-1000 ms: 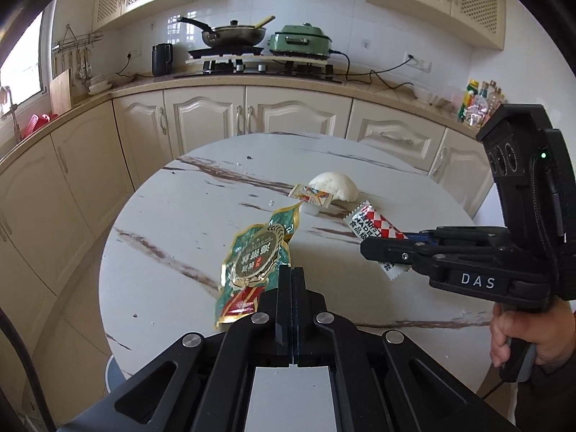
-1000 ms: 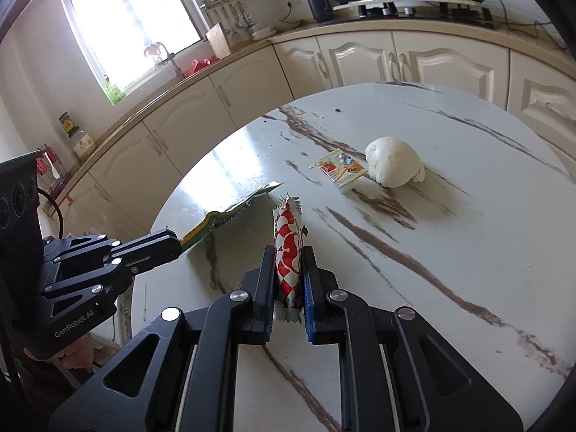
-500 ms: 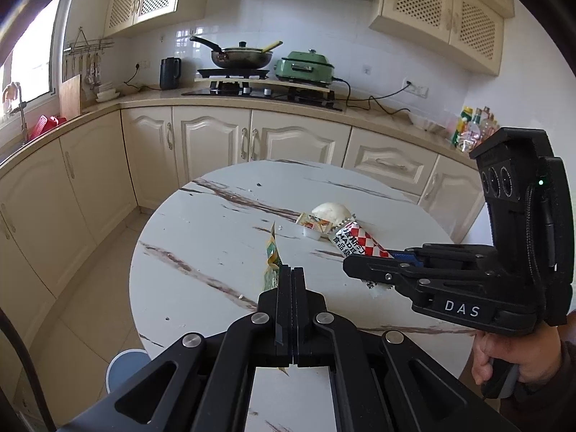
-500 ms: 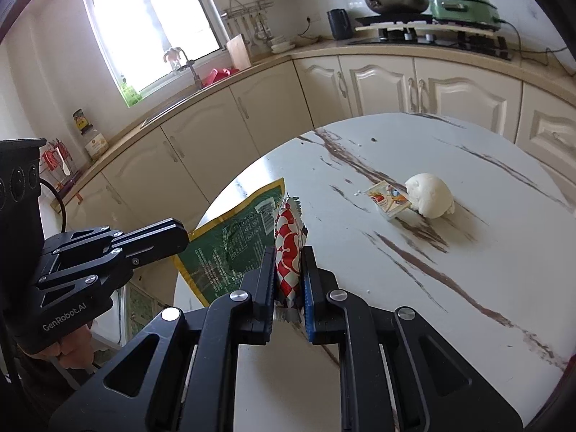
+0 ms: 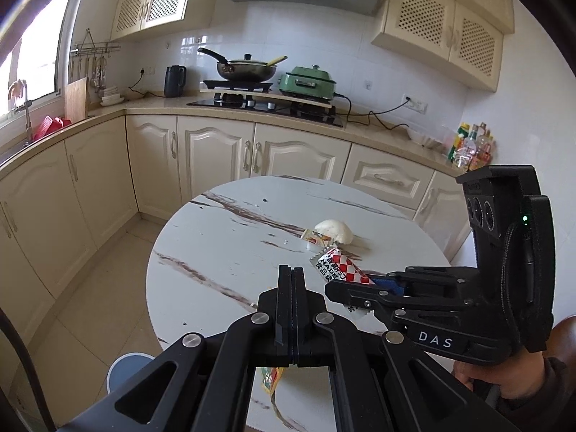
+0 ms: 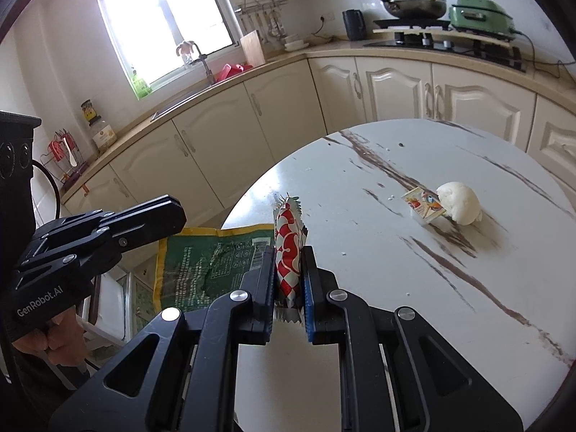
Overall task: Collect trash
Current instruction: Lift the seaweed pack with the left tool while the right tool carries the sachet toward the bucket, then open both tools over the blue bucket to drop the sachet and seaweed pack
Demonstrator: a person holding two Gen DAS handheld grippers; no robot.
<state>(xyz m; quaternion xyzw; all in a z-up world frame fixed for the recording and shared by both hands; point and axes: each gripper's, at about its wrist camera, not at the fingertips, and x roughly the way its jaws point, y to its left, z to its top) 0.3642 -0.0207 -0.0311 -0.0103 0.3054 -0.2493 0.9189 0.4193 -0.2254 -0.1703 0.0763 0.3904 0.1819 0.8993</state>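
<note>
My left gripper (image 5: 292,274) is shut on a green snack bag (image 6: 212,262). The bag hangs below the gripper at the near edge of the round marble table (image 5: 223,252); in the left wrist view only a strip of the bag (image 5: 271,378) shows under the fingers. My right gripper (image 6: 289,253) is shut on a red-and-white checked wrapper (image 6: 288,244), which stands upright between the pads. The left wrist view shows the right gripper (image 5: 329,289) at the right, with the wrapper (image 5: 338,264) sticking out. On the table lie a white crumpled lump (image 6: 460,203) and, touching it, a small sauce cup (image 6: 423,207).
Cream cabinets (image 5: 216,151) and a counter with a stove, a pan and a green cooker (image 5: 309,79) run behind the table. A pale blue round object (image 5: 126,367) stands on the floor at the table's near left. A hand (image 6: 61,338) holds the left gripper's handle.
Both grippers have risen and drawn back from the table with their wrappers. The green bag has swung from facing the left camera to hanging beneath the fingers.
</note>
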